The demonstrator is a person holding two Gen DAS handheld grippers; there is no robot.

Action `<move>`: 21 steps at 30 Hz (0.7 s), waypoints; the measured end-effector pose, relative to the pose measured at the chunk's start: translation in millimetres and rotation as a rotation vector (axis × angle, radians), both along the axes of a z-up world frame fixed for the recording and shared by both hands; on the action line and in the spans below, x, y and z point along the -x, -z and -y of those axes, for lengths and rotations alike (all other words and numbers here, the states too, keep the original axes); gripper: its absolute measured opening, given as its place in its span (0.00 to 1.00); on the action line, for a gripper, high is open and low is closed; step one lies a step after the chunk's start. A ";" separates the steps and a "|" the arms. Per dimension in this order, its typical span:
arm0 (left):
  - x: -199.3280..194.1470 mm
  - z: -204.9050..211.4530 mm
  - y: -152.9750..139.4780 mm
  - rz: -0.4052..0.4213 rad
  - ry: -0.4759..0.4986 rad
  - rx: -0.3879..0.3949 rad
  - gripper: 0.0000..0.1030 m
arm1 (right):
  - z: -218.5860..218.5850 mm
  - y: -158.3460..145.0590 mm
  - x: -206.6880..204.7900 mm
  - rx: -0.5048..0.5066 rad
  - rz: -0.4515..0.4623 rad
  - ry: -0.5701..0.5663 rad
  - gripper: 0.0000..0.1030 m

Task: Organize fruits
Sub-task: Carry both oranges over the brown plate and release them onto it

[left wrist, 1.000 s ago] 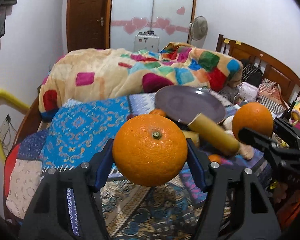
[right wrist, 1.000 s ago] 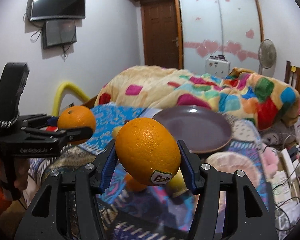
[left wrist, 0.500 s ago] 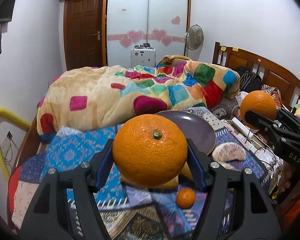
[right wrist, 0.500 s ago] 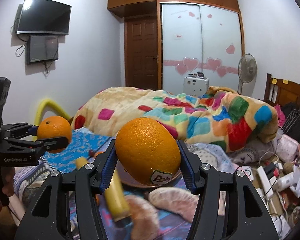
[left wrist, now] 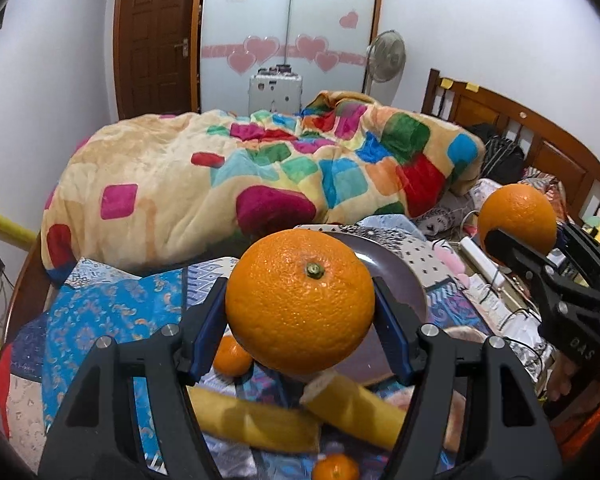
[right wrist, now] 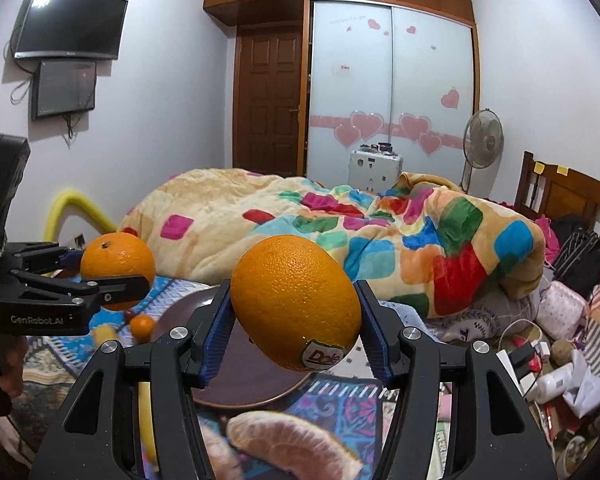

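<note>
Both hands are up over the bed, each loaded! The left gripper (left wrist: 300, 312) has its jaws clenched on a round orange (left wrist: 300, 300), stem facing us, above the dark plate (left wrist: 400, 276). At three o'clock, the right gripper (right wrist: 296, 320) grasps the stickered orange (right wrist: 296, 304). Bananas (left wrist: 260, 420) and a small mandarin (left wrist: 232, 356) lie below at six o'clock.

Bed (left wrist: 100, 312): plate (right wrist: 244, 384), bananas (left wrist: 256, 420), blanket (left wrist: 228, 184)
</note>
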State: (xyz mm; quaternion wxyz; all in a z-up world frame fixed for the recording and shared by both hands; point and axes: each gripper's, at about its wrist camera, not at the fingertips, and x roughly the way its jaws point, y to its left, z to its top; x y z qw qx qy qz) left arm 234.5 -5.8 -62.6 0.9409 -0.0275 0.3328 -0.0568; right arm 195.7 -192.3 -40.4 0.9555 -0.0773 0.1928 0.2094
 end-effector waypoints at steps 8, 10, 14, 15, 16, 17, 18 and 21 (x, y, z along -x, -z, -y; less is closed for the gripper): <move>-48.2 0.1 24.7 -0.086 -0.022 0.006 0.66 | -6.8 22.8 -36.8 0.056 -0.063 -0.021 0.53; -56.1 -1.1 29.3 -0.101 -0.028 0.008 0.66 | -8.3 29.1 -45.9 0.063 -0.087 -0.027 0.53; -74.3 -3.0 40.2 -0.146 -0.035 0.003 0.66 | -11.1 38.1 -64.3 0.072 -0.147 -0.046 0.53; -77.8 -2.8 41.8 -0.154 -0.035 0.001 0.66 | -12.4 40.0 -69.3 0.076 -0.165 -0.053 0.53; -80.9 -2.3 43.8 -0.162 -0.035 -0.006 0.66 | -13.5 42.1 -74.2 0.077 -0.186 -0.060 0.53; -84.6 -1.2 45.8 -0.169 -0.038 -0.020 0.66 | -14.4 43.8 -77.9 0.079 -0.201 -0.063 0.53; -86.4 -0.8 46.8 -0.174 -0.038 -0.029 0.66 | -15.9 45.7 -82.0 0.085 -0.219 -0.065 0.53; -94.3 0.4 50.0 -0.200 -0.018 -0.026 0.66 | -20.1 50.7 -91.1 0.097 -0.252 -0.072 0.53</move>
